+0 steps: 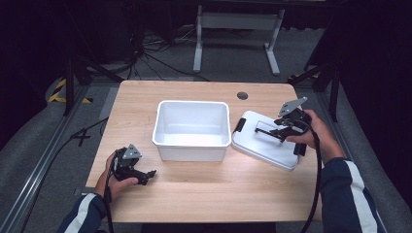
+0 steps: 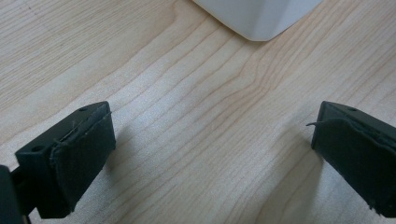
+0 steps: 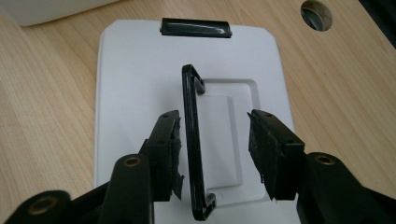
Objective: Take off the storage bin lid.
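At right of the high view, right gripper (image 1: 278, 130) over the white lid (image 1: 265, 143), jaws partly open astride its raised black handle (image 3: 194, 144), left pad close beside it, contact unclear. At lower left, left gripper (image 1: 145, 175) spread wide above bare wooden table (image 1: 204, 194), holding nothing. At centre, white plastic bin (image 1: 192, 130), empty.

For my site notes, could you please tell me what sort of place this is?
Probably a lab set up for recording: a wooden table ringed by dark curtains, cables on grey carpet, and a metal frame rail beside it.
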